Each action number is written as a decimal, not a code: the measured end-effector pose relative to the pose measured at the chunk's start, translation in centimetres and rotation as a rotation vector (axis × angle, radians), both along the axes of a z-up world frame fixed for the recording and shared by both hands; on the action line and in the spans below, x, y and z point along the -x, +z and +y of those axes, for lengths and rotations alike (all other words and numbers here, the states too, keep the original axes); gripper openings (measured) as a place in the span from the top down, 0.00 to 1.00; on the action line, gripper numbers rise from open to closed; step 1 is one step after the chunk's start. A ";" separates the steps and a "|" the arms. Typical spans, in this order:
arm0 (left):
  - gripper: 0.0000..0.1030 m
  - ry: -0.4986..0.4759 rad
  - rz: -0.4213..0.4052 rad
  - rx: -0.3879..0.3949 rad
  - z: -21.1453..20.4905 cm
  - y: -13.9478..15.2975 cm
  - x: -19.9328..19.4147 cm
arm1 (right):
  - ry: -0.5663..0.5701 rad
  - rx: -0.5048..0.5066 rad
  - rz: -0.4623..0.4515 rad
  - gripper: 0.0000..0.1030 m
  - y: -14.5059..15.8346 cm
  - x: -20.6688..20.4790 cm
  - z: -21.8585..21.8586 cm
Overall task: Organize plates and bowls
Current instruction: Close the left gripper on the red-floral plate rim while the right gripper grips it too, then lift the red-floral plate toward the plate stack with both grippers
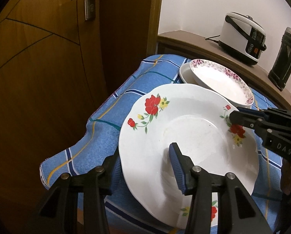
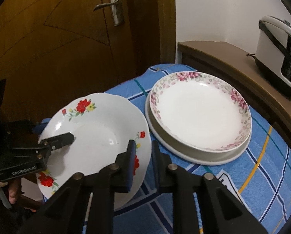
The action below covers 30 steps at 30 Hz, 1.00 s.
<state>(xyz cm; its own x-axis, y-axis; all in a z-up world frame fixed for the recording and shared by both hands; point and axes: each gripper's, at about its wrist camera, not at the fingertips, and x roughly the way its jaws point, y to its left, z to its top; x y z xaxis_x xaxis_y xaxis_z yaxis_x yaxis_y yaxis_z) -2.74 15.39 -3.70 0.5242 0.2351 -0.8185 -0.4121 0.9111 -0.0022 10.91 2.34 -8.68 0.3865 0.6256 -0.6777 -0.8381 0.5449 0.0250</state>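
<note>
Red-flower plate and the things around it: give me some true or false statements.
1. The right claw pinches the red plate at its rim. True.
2. The pink plate lies straight on the cloth. False: it sits in a white dish.
3. The cooker stands on the cloth. False: it stands on the wooden counter.
4. A second red plate lies under the first one. True.

White lettering "GenRobot.AI" on the black plastic left gripper [image 2: 55,136] body; "DAS", perhaps cut off, on the black right gripper [image 1: 235,117].
</note>
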 end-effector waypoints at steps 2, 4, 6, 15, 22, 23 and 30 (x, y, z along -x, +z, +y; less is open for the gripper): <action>0.52 0.001 -0.004 0.011 0.2 0.1 -0.1 | -0.010 -0.017 0.002 0.85 0.3 -0.1 -0.1; 0.52 -0.002 -0.008 0.015 0.2 0.3 -0.4 | -0.026 -0.028 -0.007 0.85 0.5 -0.1 -0.2; 0.52 -0.003 -0.015 0.012 0.1 0.5 -0.8 | -0.039 -0.039 -0.010 0.85 0.8 -0.2 -0.3; 0.52 -0.010 -0.043 0.009 0.1 1.4 -1.9 | -0.088 -0.080 -0.026 0.85 1.7 -0.3 -1.0; 0.52 -0.030 -0.063 -0.006 -0.2 2.1 -3.3 | -0.135 -0.108 -0.032 0.85 2.2 -0.9 -1.8; 0.52 -0.033 -0.067 -0.008 -0.2 2.2 -3.5 | -0.140 -0.111 -0.031 0.85 2.2 -1.0 -1.9; 0.52 -0.052 -0.077 -0.019 -0.6 2.5 -4.8 | -0.189 -0.140 -0.031 0.85 2.7 -1.4 -2.8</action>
<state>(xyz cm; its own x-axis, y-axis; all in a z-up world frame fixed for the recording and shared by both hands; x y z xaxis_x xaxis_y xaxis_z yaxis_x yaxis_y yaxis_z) 2.01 14.83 -1.17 0.5973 0.2210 -0.7710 -0.3634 0.9315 -0.0145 12.32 -0.49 -6.00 0.5248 0.6274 -0.5752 -0.7233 0.6850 0.0873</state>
